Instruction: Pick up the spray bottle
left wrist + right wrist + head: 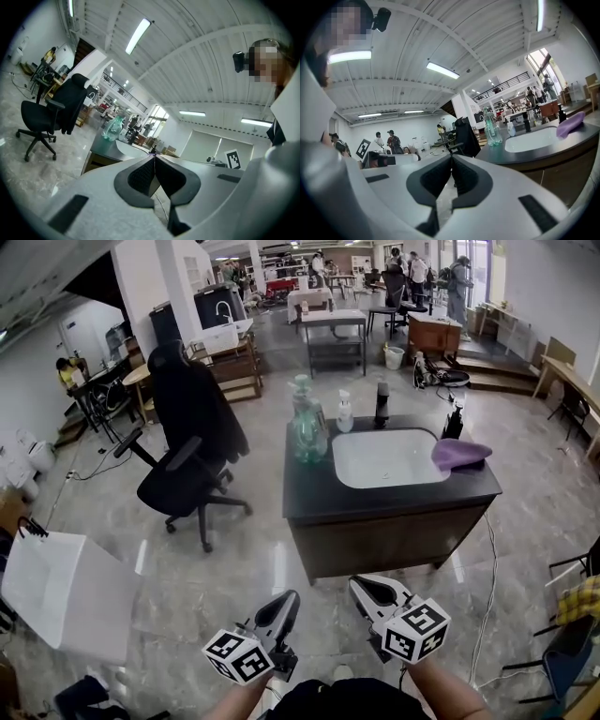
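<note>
The left gripper's [154,161] fingers [140,177] are pressed together with nothing between them. The right gripper's [451,161] fingers [466,177] are pressed together too, also empty. Both grippers sit low in the head view, side by side and close to the person's body. They point roughly level toward the dark-topped bench [309,498], which stands well apart from them across the floor.

I take the spray bottle [307,426] to be the tall green translucent one, upright at the bench's back left, just left of the white sink basin [389,457]. A small white bottle [345,414] stands just beside it on the right (it may carry a sprayer too; it is too small to tell). A dark bottle [382,402] stands further right, and a purple cloth [459,454] lies at the basin's right edge.

The step in hand looks like the approach, and none of the pickup is done yet. To do it well:
- Close the gap first, keeping clear of the office chair [187,451] left of the bench.
- Spread one gripper's fingers wide before arriving, probably the left, which is on the bottle's side.
- Come in level at the bottle's body, below the head, from the front-left so the small white bottle isn't knocked.
- Centre the bottle between the fingers, squeeze gently since the thin plastic will likely flex, and lift straight up.
</note>
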Available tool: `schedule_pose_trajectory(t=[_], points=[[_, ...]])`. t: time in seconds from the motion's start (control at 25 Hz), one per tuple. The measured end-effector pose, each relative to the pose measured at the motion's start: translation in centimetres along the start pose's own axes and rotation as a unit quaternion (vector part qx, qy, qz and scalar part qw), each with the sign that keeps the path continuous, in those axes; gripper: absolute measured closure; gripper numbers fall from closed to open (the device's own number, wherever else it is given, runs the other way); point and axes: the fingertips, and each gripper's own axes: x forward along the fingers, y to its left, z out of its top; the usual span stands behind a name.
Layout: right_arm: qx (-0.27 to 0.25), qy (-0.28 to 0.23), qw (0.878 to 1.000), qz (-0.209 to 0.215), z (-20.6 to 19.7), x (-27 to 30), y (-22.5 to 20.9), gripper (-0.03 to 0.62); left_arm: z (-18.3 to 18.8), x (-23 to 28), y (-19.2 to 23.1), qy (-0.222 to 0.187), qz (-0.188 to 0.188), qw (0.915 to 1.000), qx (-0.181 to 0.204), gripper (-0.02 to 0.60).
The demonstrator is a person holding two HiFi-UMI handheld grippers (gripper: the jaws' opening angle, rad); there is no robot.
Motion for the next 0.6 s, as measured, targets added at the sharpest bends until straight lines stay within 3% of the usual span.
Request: schedule_pose_trajectory(t=[0.6], points=[[-0.001, 0.005, 1.000, 0.005, 2.0, 6.2, -5.2, 0.586, 2.6, 6.3, 5.1, 0.004, 0.005, 1.0000, -0.006, 0.574]])
